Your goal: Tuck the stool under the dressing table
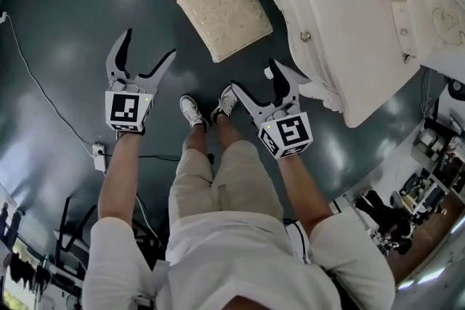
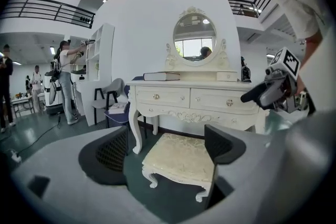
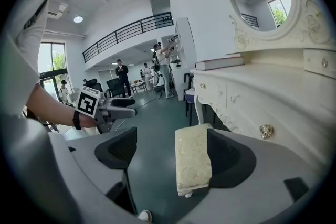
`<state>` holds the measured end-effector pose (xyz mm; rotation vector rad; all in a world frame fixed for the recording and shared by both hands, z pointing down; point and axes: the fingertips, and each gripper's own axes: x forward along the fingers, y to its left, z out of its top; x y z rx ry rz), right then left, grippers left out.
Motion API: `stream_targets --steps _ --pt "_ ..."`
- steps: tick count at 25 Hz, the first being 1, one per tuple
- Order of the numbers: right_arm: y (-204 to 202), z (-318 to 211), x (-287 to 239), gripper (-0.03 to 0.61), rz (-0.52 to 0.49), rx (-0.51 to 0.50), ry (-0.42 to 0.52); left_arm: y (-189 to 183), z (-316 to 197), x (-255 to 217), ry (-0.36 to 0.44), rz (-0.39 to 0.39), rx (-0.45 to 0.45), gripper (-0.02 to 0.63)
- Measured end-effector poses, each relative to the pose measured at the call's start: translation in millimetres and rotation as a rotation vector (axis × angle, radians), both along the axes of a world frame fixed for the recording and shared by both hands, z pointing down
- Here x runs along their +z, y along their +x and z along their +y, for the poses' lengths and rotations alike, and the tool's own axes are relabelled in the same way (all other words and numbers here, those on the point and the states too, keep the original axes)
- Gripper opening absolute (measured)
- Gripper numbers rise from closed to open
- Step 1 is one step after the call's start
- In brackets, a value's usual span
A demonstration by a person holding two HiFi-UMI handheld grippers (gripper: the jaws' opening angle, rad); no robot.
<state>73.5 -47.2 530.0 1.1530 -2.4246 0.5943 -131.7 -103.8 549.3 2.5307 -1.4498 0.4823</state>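
A cream cushioned stool with white curved legs stands on the dark floor in front of the white dressing table, outside its leg space. My left gripper is open, held in the air short of the stool. My right gripper is open too, beside the table's front edge. Neither touches the stool.
An oval mirror and a book sit on the table. A blue chair stands left of it. People stand in the far room. A cable and power strip lie on the floor behind my left side. My feet are near the stool.
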Motion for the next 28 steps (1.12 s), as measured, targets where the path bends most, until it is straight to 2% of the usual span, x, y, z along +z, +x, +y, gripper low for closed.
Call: stream_targets --steps 6,9,12,17,19,23,28 --pt "-0.1 -5.4 64.7 0.390 -0.021 0.072 -0.064 12.6 -12.9 72.7 -0.047 -0.001 0.024 0.439" --pt "-21.9 -11.8 85.7 0.382 -0.021 0.103 -0.098 2.3 -28.8 91.6 -0.073 -0.004 0.033 0.437" --pt "-44.2 -24.3 99.3 0.380 -0.020 0.126 -0.137 -5.5 -58.9 104.2 -0.092 -0.052 0.073 0.434" --pt "-44.1 -63.4 105.9 0.379 -0.012 0.149 -0.180 3.0 -132.8 103.0 -0.113 -0.110 0.120 0.425" --pt "-38.8 -76.1 125.5 0.370 -0.007 0.165 -0.186 5.6 -154.1 120.0 -0.115 -0.119 0.138 0.421" --pt "-28.6 -75.7 182.1 0.364 0.015 0.198 -0.220 7.3 -168.0 172.3 -0.138 -0.113 0.168 0.408" --pt "-34.0 -69.9 215.5 0.365 0.021 0.186 -0.260 6.6 -180.5 208.9 -0.187 -0.125 0.212 0.407"
